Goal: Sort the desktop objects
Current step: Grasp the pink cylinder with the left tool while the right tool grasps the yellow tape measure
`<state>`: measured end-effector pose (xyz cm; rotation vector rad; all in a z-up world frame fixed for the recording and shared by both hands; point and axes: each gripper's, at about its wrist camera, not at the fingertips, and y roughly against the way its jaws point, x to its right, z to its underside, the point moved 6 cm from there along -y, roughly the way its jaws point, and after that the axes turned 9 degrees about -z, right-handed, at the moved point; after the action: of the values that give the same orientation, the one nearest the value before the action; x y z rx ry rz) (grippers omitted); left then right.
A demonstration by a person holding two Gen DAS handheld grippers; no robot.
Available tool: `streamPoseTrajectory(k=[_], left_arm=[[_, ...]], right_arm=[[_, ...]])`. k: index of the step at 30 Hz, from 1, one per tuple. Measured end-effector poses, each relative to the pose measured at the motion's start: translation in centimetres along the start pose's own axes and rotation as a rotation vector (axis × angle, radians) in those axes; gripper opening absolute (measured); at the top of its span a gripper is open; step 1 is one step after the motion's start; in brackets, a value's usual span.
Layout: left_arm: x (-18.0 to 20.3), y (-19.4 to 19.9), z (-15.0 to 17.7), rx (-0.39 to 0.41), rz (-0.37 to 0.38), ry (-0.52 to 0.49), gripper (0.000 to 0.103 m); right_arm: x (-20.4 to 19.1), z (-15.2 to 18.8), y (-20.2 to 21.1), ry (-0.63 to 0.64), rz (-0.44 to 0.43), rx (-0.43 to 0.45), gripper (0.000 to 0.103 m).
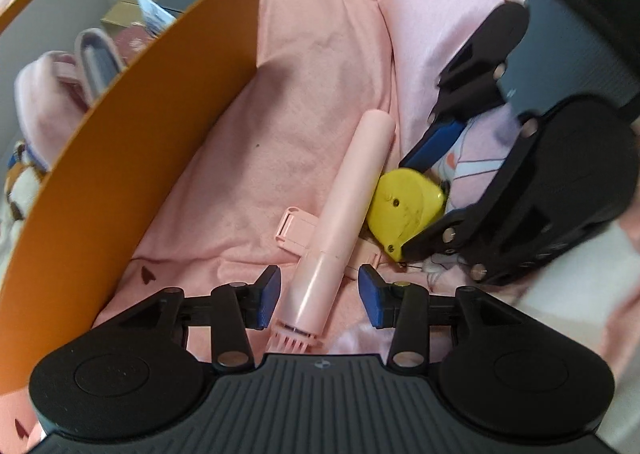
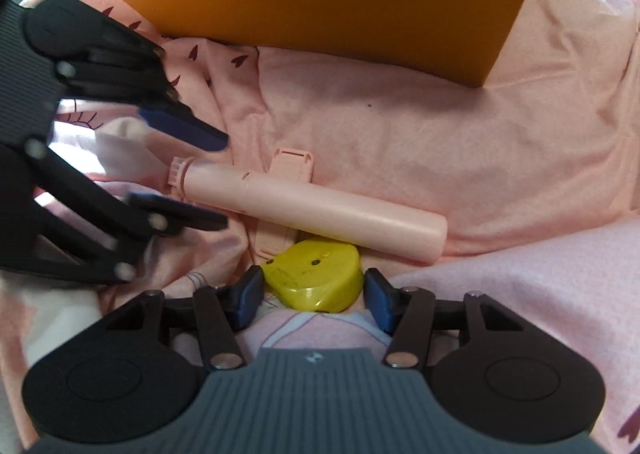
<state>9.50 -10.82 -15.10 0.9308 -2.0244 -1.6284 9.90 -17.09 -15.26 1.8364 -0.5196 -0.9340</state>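
Observation:
A pink tube-shaped selfie stick [image 1: 344, 210] with a phone clamp lies on the pink cloth; it also shows in the right wrist view [image 2: 320, 206]. A yellow tape measure [image 1: 404, 206] lies against it, also seen in the right wrist view [image 2: 316, 278]. My left gripper [image 1: 319, 296] is open, its pads on either side of the stick's lower end without touching. My right gripper [image 2: 314, 296] is open around the tape measure, its pads close to the sides. Each gripper shows in the other's view, the right one [image 1: 424, 194] and the left one [image 2: 216, 178].
An orange box [image 1: 132, 158] with white inside stands at the left, holding a pink pouch [image 1: 52, 102] and other items. It shows at the back in the right wrist view [image 2: 320, 2]. The pink cloth [image 1: 320, 54] is wrinkled bedding.

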Motion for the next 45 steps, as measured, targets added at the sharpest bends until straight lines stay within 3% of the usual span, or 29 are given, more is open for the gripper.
streamPoseTrajectory(k=[2, 4, 9, 18, 22, 28, 35, 39, 45], left_arm=[[0.3, -0.8, -0.2, -0.011, -0.022, -0.017, 0.05], [0.3, -1.4, -0.3, -0.025, -0.026, -0.006, 0.041], [0.1, -1.0, 0.1, -0.001, -0.026, 0.04, 0.04], [-3.8, 1.9, 2.3, 0.047, -0.216, 0.165, 0.033], [-4.7, 1.4, 2.8, 0.031, -0.174, 0.219, 0.033], [-5.2, 1.4, 2.2, 0.037, -0.165, 0.198, 0.033], [-5.2, 2.9, 0.3, 0.126, -0.116, 0.192, 0.039], [-5.0, 1.5, -0.7, 0.1, -0.124, 0.161, 0.039], [-5.3, -0.4, -0.9, 0.047, -0.126, 0.163, 0.042]], right_arm=[[0.2, 0.0, 0.3, -0.003, 0.002, 0.002, 0.057], [0.3, 0.0, 0.6, 0.0, 0.01, 0.003, 0.057], [0.4, 0.0, 1.2, 0.0, 0.021, 0.013, 0.055], [2.2, -0.1, 3.7, -0.029, 0.077, 0.102, 0.055], [3.5, -0.9, 3.7, -0.097, 0.079, 0.154, 0.055], [4.0, -0.7, 2.8, -0.126, 0.067, 0.138, 0.057], [5.4, -0.8, 4.9, -0.318, -0.073, 0.165, 0.059], [6.1, -0.3, 4.2, -0.375, -0.068, 0.11, 0.052], [6.0, 0.2, 1.8, -0.371, -0.094, 0.033, 0.051]])
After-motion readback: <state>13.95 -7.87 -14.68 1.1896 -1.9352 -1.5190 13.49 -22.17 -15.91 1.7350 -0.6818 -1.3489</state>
